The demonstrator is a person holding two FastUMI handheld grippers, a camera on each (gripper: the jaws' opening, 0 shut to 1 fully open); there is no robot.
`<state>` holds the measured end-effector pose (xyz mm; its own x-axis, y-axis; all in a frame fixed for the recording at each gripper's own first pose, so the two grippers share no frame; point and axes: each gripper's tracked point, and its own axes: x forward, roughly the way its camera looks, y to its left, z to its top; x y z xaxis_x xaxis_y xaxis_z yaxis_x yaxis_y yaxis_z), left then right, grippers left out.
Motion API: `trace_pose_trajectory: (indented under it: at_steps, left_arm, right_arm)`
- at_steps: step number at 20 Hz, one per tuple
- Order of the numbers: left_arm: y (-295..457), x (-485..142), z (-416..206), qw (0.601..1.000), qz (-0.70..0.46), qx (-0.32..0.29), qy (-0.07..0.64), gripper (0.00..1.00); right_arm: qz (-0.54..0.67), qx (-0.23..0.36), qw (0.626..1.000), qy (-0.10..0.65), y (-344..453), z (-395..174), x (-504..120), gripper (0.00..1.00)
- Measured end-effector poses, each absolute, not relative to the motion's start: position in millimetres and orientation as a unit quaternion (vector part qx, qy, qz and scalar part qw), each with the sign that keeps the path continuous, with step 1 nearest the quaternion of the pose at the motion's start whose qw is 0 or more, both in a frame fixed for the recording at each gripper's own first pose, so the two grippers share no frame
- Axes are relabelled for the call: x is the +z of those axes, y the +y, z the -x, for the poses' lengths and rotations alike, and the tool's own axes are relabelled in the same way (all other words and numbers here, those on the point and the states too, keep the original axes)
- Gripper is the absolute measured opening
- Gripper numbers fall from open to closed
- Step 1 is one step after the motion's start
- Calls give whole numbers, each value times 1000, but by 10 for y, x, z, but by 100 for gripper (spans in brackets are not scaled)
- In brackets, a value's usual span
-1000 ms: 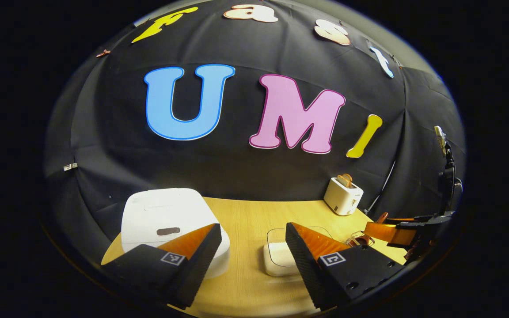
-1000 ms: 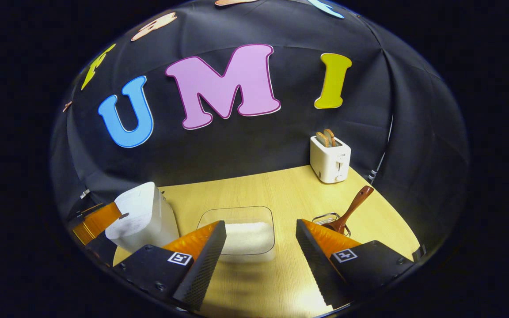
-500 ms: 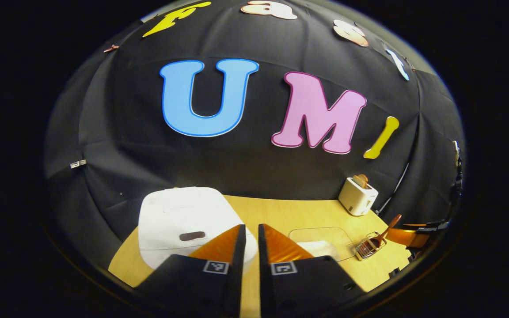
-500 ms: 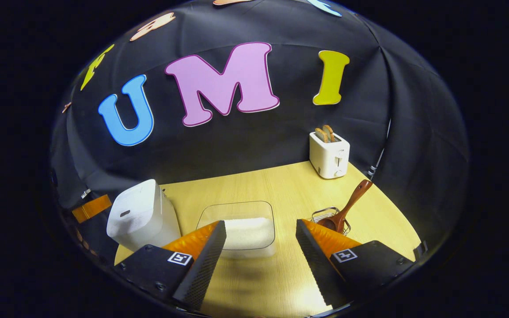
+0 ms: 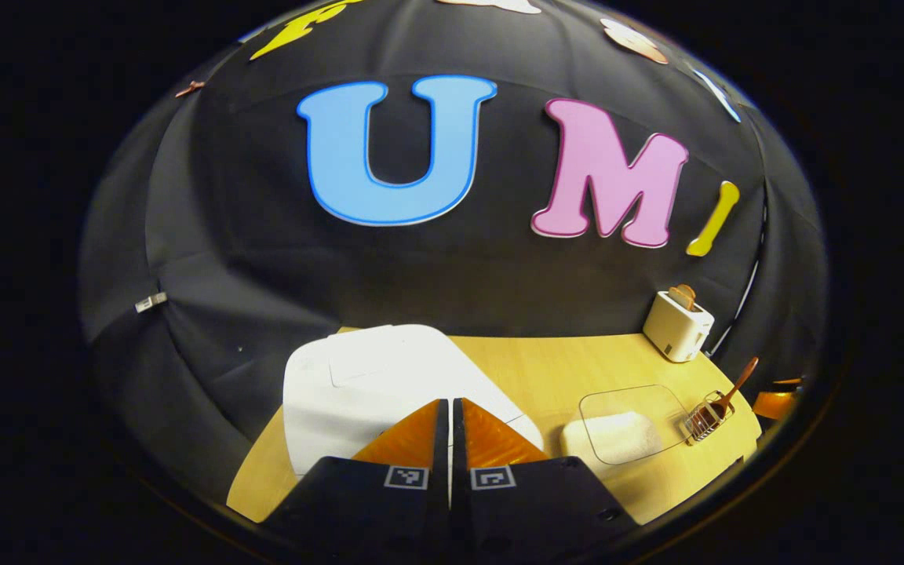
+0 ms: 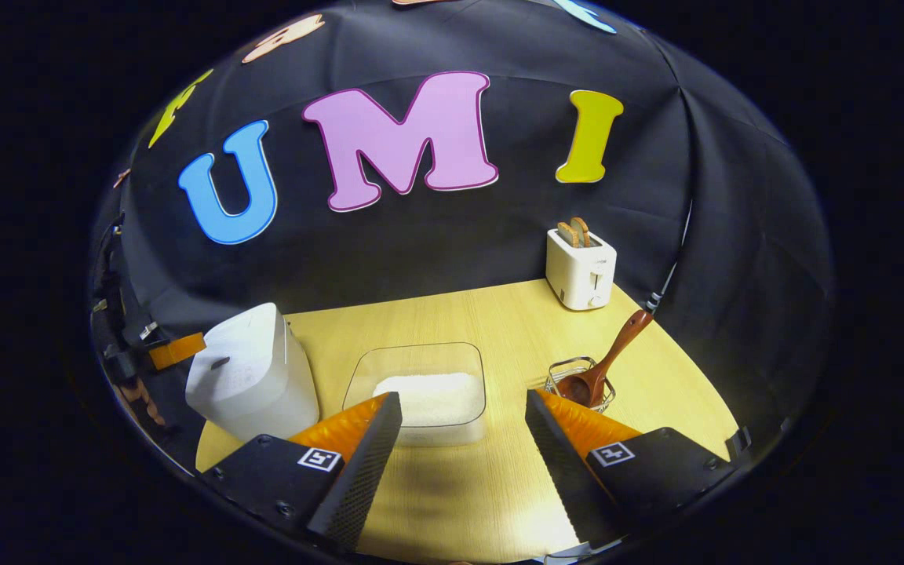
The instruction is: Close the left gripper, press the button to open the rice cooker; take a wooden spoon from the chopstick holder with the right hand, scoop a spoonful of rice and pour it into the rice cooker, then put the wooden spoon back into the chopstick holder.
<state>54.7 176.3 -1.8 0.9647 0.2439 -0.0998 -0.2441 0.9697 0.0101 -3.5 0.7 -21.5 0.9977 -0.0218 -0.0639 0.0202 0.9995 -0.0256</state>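
Two tools are in use over a wooden worktop (image 6: 460,322). Left tool (image 5: 450,408): fingers drawn together with only a thin slit between them, gripping nothing, tips over the front of the closed white rice cooker (image 5: 373,377). Whether they touch the lid cannot be told. Right tool (image 6: 464,408): fingers spread wide, empty, held above the worktop near the clear rice container (image 6: 428,392). Wooden spoon (image 6: 605,365) stands tilted in the wire chopstick holder (image 6: 577,380), just beside the right tool's right finger. Rice cooker sits left of the container; a white toaster (image 6: 580,268) stands at the back.
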Motion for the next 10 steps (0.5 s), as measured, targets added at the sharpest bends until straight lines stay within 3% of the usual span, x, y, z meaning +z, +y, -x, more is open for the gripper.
trace_pose_trajectory:
  at_steps: [6, 10]
  left_arm:
    - [2060, -375, -792, 985, 42, 132, 106, 5]
    - [2066, -384, -805, 984, 49, 133, 105, 6]
  right_arm:
    - [18, -23, 999, 40, -41, 115, -304, 99]
    - [8, -32, 999, 41, -75, 121, -308, 99]
